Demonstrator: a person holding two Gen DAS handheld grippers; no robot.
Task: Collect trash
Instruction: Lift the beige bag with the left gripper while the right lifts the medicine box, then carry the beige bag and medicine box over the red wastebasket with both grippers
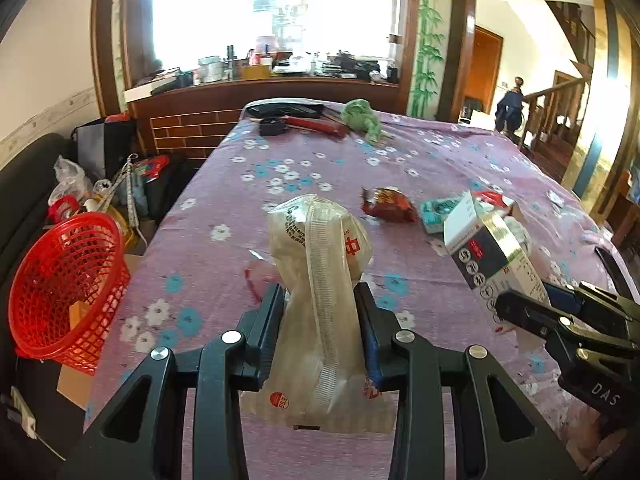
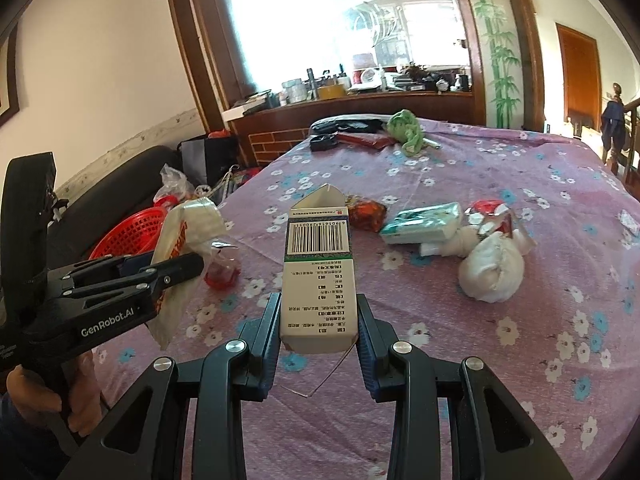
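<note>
My left gripper (image 1: 320,300) is shut on a crumpled translucent plastic wrapper (image 1: 320,256), held above the purple flowered tablecloth (image 1: 224,184). My right gripper (image 2: 318,312) is shut on an opened white carton (image 2: 318,264) with a barcode. The same carton (image 1: 488,252) and right gripper (image 1: 520,312) show at the right of the left wrist view. At the left of the right wrist view are the wrapper (image 2: 188,240) and the left gripper (image 2: 176,268). A red basket (image 1: 60,292) stands off the table's left edge. On the cloth lie a red snack wrapper (image 2: 366,214), a tissue pack (image 2: 424,224) and white wads (image 2: 492,268).
A small red cup (image 2: 220,276) lies on the cloth near the left gripper. At the table's far end are a green cloth (image 2: 408,130), a red flat item and black objects. Bags and clutter (image 1: 100,184) crowd the floor left of the table, beside a dark sofa.
</note>
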